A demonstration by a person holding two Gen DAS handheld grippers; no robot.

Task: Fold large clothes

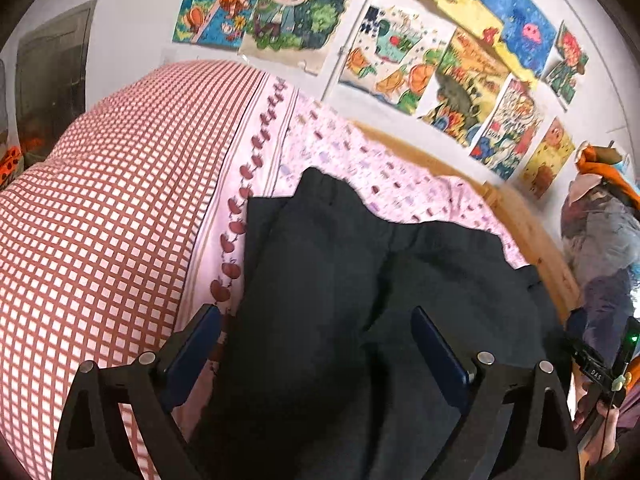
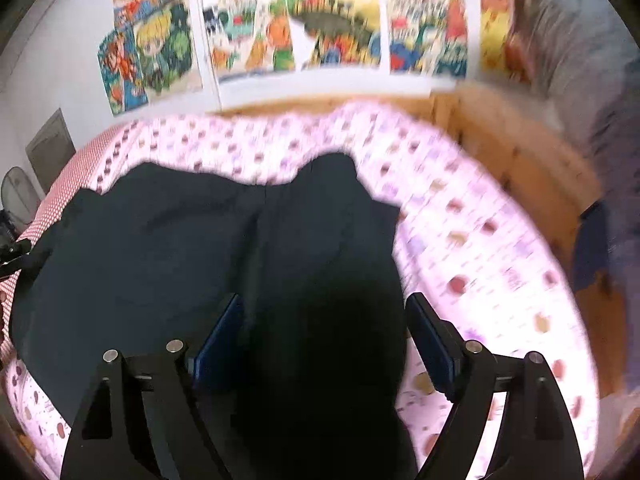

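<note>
A large dark garment (image 1: 320,272) lies spread on a bed with a pink patterned sheet (image 1: 360,160). It looks like trousers with two legs. In the left wrist view my left gripper (image 1: 316,316) is open and hovers over the garment's near left part, empty. In the right wrist view the same dark garment (image 2: 200,240) fills the middle. My right gripper (image 2: 324,304) is open over its right part, close to the garment's right edge, with nothing held. The right view is blurred.
A red-and-white checked quilt (image 1: 100,220) is heaped on the bed's left. A wooden bed frame (image 1: 532,232) runs along the far side below a wall of colourful drawings (image 1: 420,52). A pile of grey and orange clothes (image 1: 604,232) lies at the right.
</note>
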